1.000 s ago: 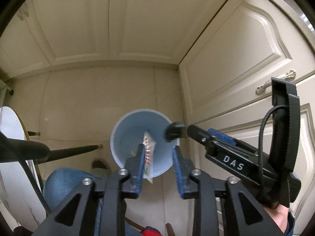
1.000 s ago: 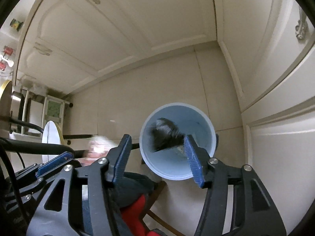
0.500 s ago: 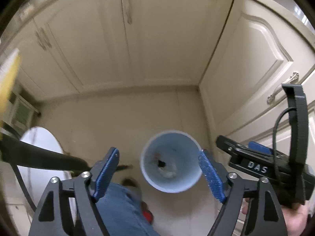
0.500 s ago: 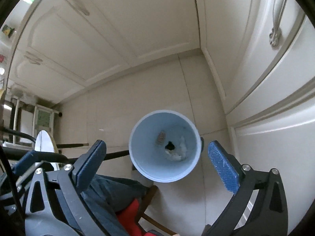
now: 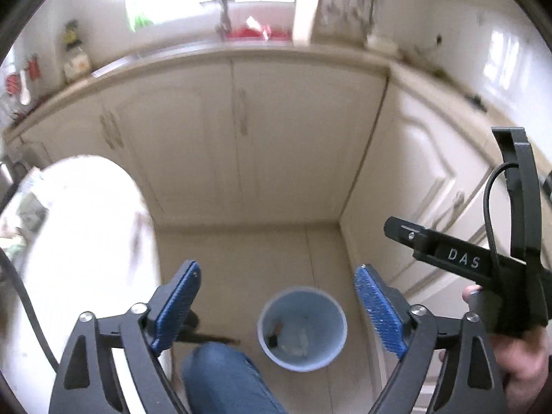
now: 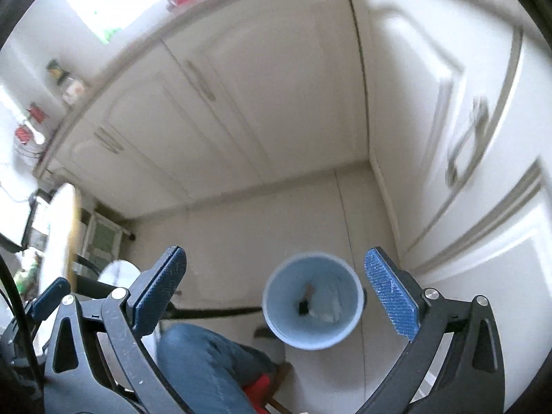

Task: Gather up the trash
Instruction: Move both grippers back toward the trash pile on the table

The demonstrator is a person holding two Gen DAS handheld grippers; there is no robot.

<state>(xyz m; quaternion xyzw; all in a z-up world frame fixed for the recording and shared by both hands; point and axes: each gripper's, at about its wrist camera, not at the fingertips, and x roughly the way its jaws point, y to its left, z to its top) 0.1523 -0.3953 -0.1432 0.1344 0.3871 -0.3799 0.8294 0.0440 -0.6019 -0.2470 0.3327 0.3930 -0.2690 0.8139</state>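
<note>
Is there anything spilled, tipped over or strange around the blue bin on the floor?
Nothing stands out. The blue bin stands upright on the floor, with the trash lying inside it, and no litter shows on the tiles around it.

Black tool (image 5: 276,305) frames, blue ribbed pads (image 5: 377,310), blue jeans (image 6: 203,369)

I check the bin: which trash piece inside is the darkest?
The small black piece near the middle of the blue bin; the crumpled one beside it is white.
</note>
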